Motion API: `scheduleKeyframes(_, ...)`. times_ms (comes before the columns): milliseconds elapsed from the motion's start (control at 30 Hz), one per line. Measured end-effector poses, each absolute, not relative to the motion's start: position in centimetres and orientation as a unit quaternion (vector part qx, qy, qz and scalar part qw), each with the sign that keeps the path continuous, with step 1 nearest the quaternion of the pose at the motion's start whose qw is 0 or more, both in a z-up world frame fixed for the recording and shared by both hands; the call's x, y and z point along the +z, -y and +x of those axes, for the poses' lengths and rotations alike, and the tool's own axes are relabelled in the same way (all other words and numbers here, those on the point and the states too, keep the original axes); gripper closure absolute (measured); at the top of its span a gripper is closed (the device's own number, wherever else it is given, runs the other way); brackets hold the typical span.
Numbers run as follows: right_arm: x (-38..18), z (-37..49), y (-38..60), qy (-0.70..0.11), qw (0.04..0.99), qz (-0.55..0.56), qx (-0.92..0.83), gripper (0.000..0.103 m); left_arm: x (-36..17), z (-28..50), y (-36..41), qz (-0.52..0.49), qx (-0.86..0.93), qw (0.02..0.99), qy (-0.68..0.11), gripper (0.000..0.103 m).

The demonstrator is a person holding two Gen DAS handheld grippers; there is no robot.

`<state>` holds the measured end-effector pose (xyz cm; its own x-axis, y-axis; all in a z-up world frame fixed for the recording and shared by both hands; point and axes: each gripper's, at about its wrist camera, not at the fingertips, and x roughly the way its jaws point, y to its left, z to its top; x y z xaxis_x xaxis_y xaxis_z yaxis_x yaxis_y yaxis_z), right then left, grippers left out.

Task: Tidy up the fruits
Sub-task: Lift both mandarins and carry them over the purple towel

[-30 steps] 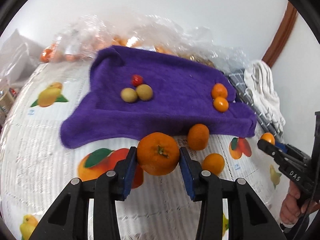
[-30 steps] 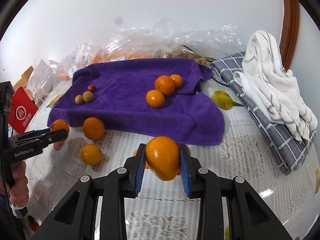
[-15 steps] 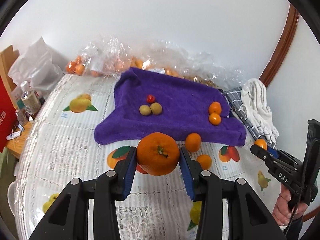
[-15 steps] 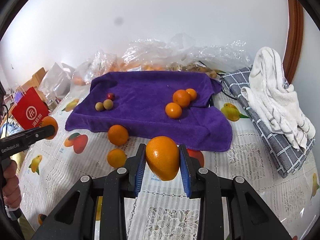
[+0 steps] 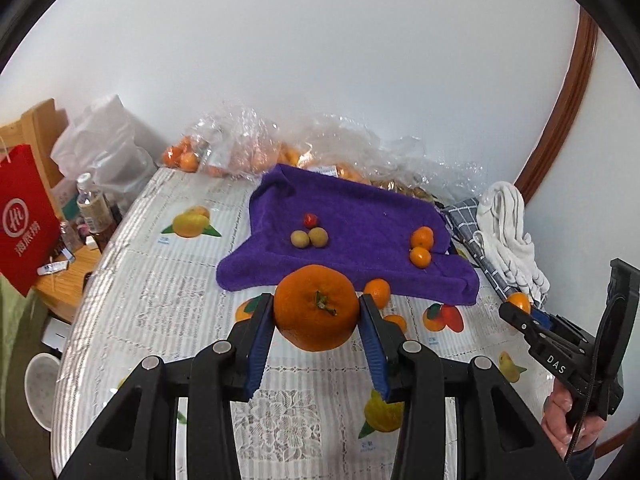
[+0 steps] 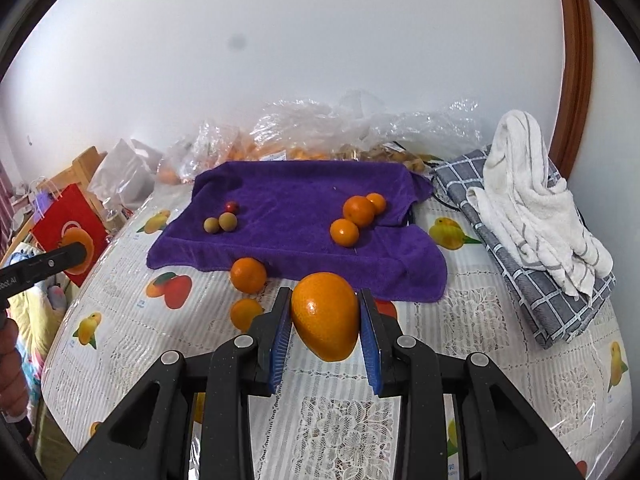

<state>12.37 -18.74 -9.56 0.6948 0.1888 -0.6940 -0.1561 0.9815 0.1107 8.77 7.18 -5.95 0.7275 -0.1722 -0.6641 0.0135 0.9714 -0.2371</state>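
— Both grippers are rising off the table compared with a second ago, aren't they? More of the room is showing around the purple towel (image 5: pixel 352 240) now.

— Yes. Through the left wrist camera, the left gripper (image 5: pixel 317 312) is pinching a big tangerine (image 5: pixel 316 307) between its blue pads, stem facing the lens, and it is hanging in front of the towel's near edge, above the tablecloth (image 5: pixel 160 304).

— What is lying on the towel?

— Two tan fruits (image 5: pixel 310 237) are sitting touching each other, with a small red one (image 5: pixel 310 219) just behind them. Two small oranges (image 5: pixel 421 247) are resting toward the towel's right end. Another orange (image 5: pixel 377 292) is lying just off the towel's near edge, and one more (image 5: pixel 397 322) is peeking out nearer the lens. To the right of the towel, the right gripper (image 5: pixel 516 307) is showing with an orange at its tip.

— And the right wrist view?

— There the right gripper (image 6: pixel 325 318) is squeezing an egg-shaped orange (image 6: pixel 325 316) between its pads, in front of the towel's (image 6: pixel 288 204) near edge. Three oranges (image 6: pixel 358 216) are clustering on the towel's right half. Left of the towel, the left gripper (image 6: pixel 74 256) is reaching in with its tangerine. A white cloth (image 6: pixel 532 196) is lying right of the towel.
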Motion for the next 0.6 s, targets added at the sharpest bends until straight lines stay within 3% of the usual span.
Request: scheduleKeyframes(600,-4.3,11.1,20.7,-0.339,0.937,0.029,0.080,0.071,-2.9,8.6,-5.9,-0.111,-0.054,0.929,-0.349,0.063)
